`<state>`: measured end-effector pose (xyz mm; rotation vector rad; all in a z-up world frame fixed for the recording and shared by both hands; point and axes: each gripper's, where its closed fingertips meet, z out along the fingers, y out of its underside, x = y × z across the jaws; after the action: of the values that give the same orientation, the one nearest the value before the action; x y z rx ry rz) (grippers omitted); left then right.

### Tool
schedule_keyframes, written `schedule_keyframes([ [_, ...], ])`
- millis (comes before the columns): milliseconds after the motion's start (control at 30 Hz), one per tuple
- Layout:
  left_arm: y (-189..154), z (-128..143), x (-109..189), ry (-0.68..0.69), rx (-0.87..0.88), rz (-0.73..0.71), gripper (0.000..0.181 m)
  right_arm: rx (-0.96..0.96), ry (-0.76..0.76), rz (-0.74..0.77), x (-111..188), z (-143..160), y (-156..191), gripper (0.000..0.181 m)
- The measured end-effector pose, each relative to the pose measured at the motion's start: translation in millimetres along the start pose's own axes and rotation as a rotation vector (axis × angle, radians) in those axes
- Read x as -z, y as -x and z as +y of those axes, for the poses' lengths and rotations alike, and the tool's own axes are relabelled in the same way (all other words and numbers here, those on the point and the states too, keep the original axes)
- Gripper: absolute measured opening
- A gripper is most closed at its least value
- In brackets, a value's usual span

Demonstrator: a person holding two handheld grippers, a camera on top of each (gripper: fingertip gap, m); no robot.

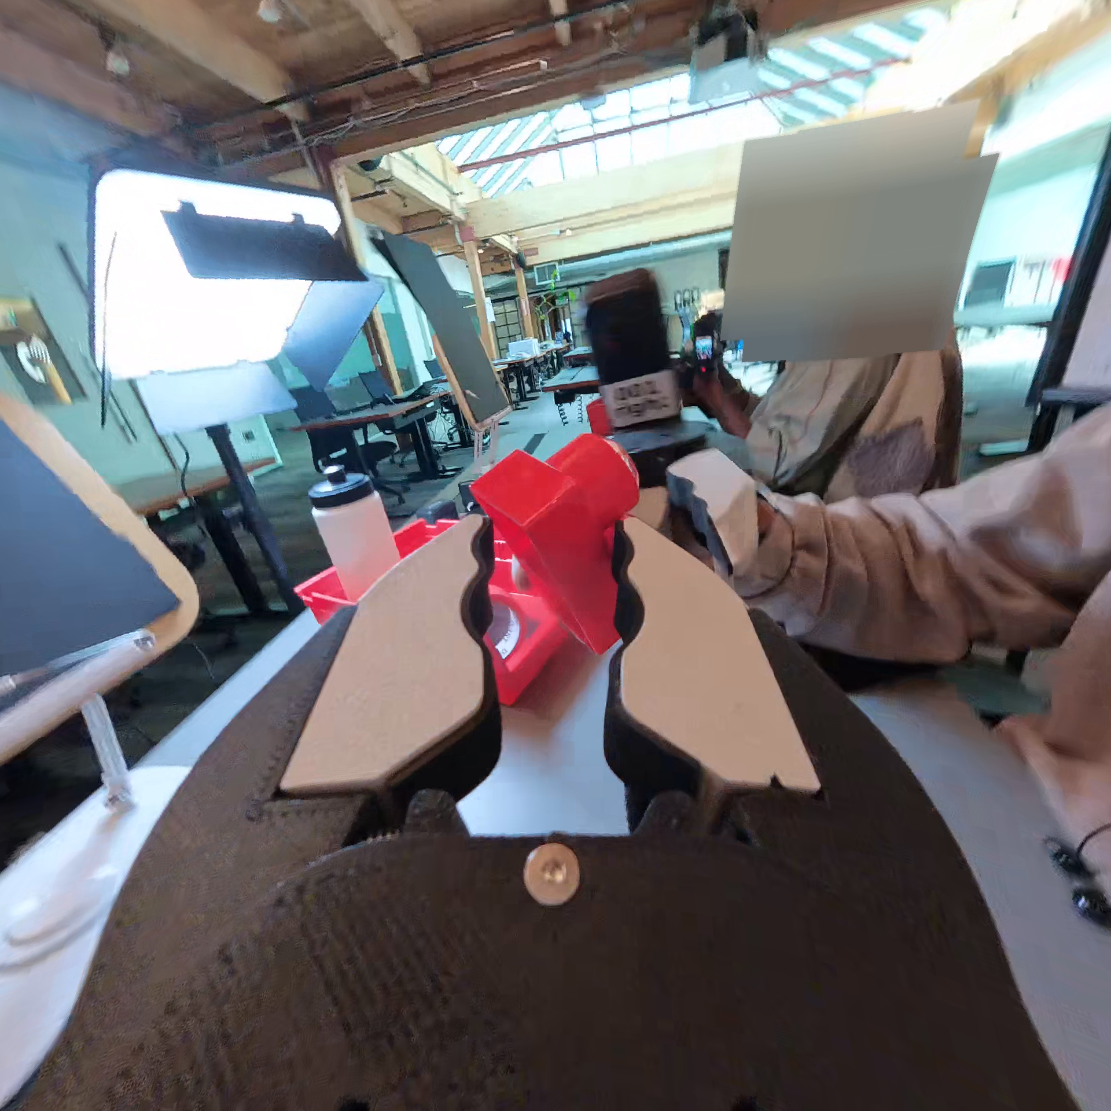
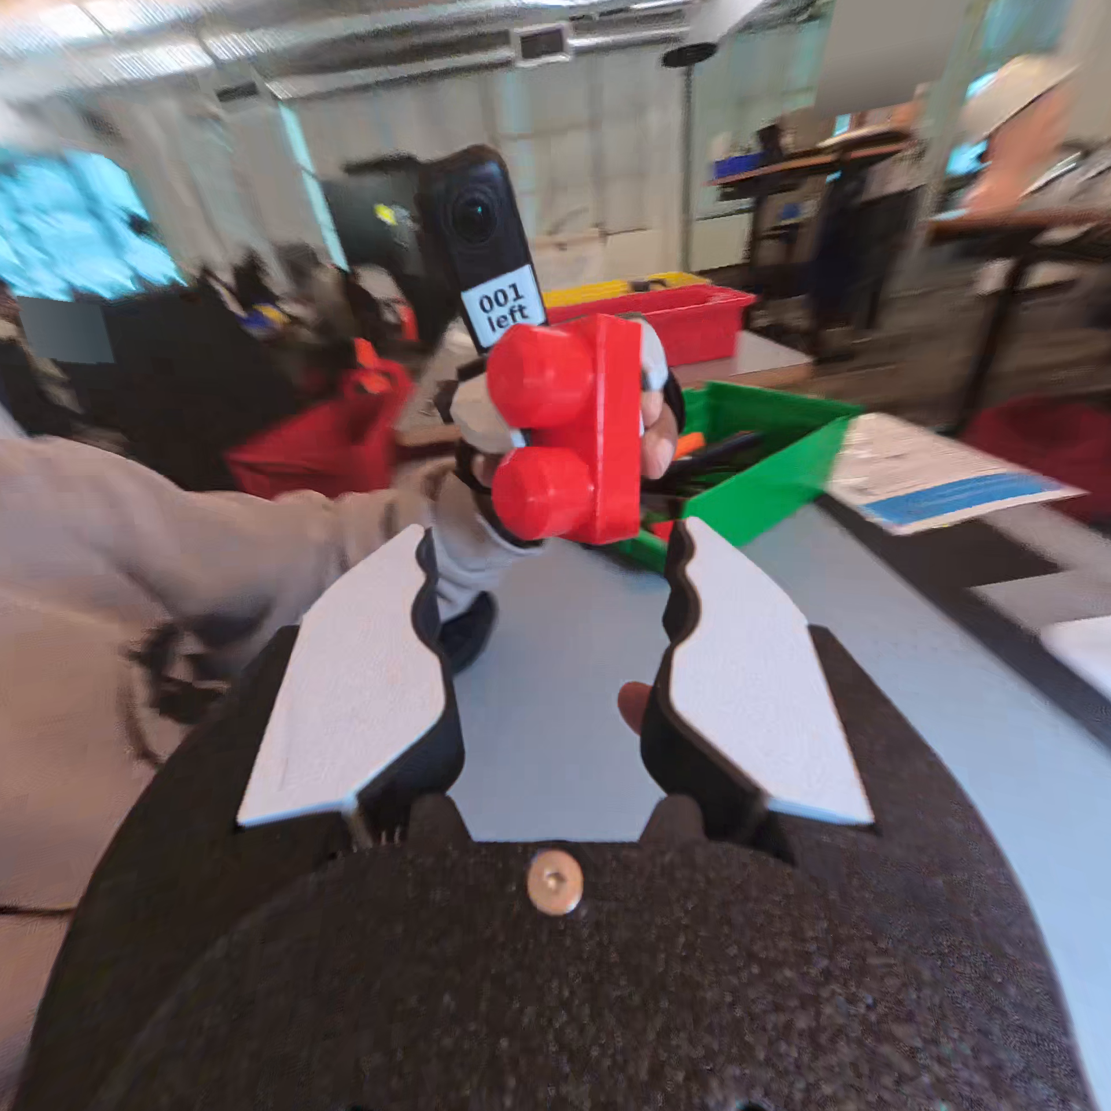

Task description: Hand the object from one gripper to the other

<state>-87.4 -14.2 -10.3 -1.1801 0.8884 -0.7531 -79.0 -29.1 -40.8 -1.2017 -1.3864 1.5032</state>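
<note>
Left tool [image 1: 550, 541] gripped red two-stud brick [image 1: 556, 529]; right tool [image 2: 550, 541] spread wide, empty, just below brick.

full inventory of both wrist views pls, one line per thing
Red plastic two-stud building block: 1, red, held off the table in the left gripper.
White squeeze bottle with black cap: 1, white and black, standing by the red bins in the left wrist view.
Red plastic bins: several, red, on the tables around.
Green plastic bin: 1, green, on the grey table, beyond the block in the right wrist view.
Yellow bin: 1, yellow, behind a red bin.
Printed sheet: 1, white and blue, right of the green bin.
Grey table: 1, grey, under both grippers.
Left gripper: 1, white fingers, shut on the block.
Right gripper: 1, white fingers, open, just short of the block.
</note>
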Motion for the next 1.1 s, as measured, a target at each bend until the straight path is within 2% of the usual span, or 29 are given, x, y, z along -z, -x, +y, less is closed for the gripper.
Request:
schedule_keyframes([
  [33,-8,-2,-1,0.0,-0.05,0.023,0.038,-0.044,-0.019,-0.04,-1,0,2,0.073],
  [133,-27,-3,-7,0.007,-0.106,0.093,0.038,-0.022,-0.009,-0.116,-9,8,17,0.067],
  [200,-37,1,-9,0.014,-0.132,0.139,0.038,0.053,-0.023,-0.141,-12,7,28,0.052],
  [233,-41,0,-9,0.001,-0.126,0.162,0.037,0.116,-0.031,-0.117,-13,6,29,0.052],
  [267,-41,-1,-9,-0.001,-0.114,0.167,0.025,0.181,-0.039,-0.059,-12,3,25,0.051],
  [300,-37,-2,-9,0.002,-0.091,0.146,0.023,0.241,-0.047,-0.002,-9,-1,20,0.051],
  [333,-32,-2,-10,0.008,-0.061,0.12,0.026,0.307,-0.048,0.052,-6,-5,15,0.052],
  [400,-25,1,-10,0.041,0.036,0.111,0.047,0.492,-0.029,0.256,2,-13,-5,0.052],
  [500,-17,3,-12,0.064,0.179,0.092,0.057,0.923,0.087,0.633,21,-21,-38,0.052],
  [600,-8,6,-18,0.066,0.321,0.037,0.057,1.347,0.265,0.924,34,-24,-57,0.052],
  [667,1,21,-22,0.14,0.347,-0.054,0.058,1.554,0.33,0.997,30,-20,-59,0.052],
  [733,11,35,-24,0.2,0.286,-0.147,0.056,1.624,0.346,0.991,20,-12,-57,0.052],
  [800,12,42,-23,0.24,0.192,-0.167,0.038,1.638,0.358,0.997,17,-7,-60,0.051],
  [900,15,43,-19,0.282,0.028,-0.19,0.037,1.501,0.309,0.92,18,-4,-62,0.047],
  [1000,20,37,-12,0.278,-0.215,-0.252,0.037,1.117,0.225,0.749,20,-1,-63,0.055],
  [1100,27,25,-5,0.237,-0.422,-0.348,0.037,0.591,0.057,0.505,21,-9,-52,0.059],
])
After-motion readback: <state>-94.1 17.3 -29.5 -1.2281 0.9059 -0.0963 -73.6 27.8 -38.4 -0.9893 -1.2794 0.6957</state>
